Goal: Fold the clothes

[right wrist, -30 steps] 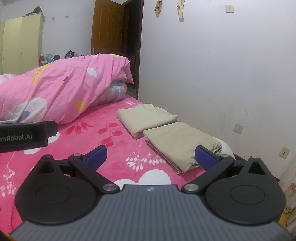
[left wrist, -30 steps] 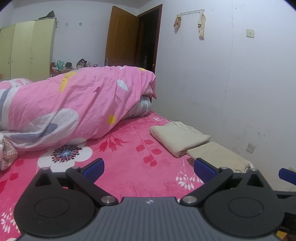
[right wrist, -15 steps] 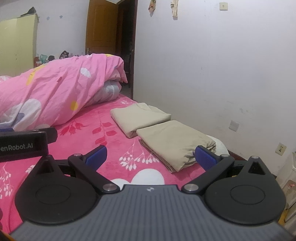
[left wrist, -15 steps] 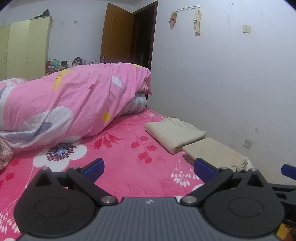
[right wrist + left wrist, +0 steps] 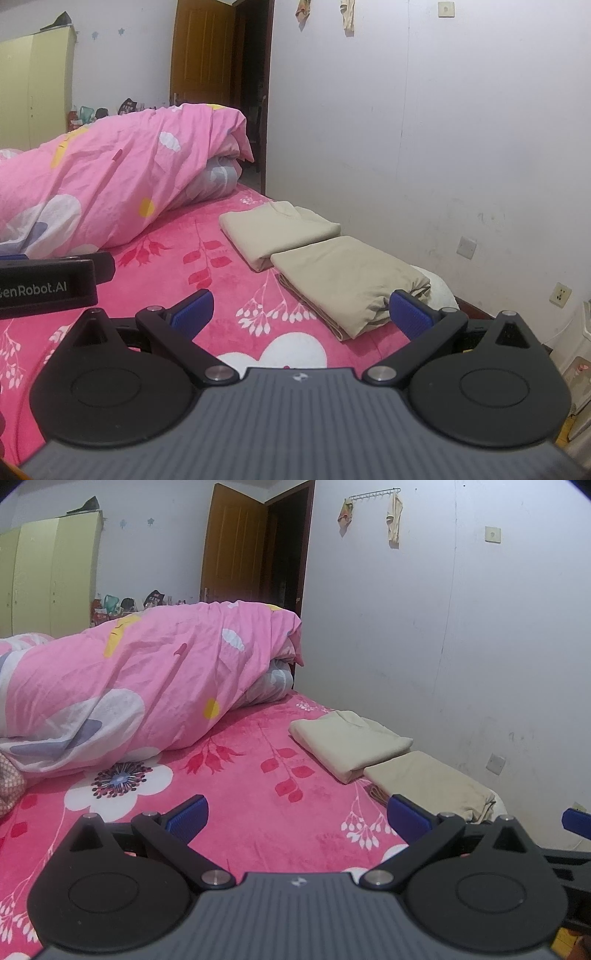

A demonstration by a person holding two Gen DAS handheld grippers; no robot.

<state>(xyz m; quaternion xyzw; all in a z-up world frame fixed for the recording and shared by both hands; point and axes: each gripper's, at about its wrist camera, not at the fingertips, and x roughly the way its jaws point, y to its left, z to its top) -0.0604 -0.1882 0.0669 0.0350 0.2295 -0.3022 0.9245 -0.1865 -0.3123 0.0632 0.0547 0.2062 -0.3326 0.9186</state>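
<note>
Each tool has the same build. The left gripper (image 5: 297, 818) has a grey ribbed housing along the bottom of the frame with a small pale logo at its top centre. Two round black discs sit to either side, each rising to a pointed lug with a silver screw. Black link arms with silver pivot pins carry blue ribbed fingertips (image 5: 186, 814). The right gripper (image 5: 301, 314) looks alike. At the middle left of its view a black bar reads "enRobot.AI" in white.

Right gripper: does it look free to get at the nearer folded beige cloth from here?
Probably yes. The right gripper is open and empty, the nearer folded beige cloth lies just ahead on the bed, and nothing sits between them.
</note>
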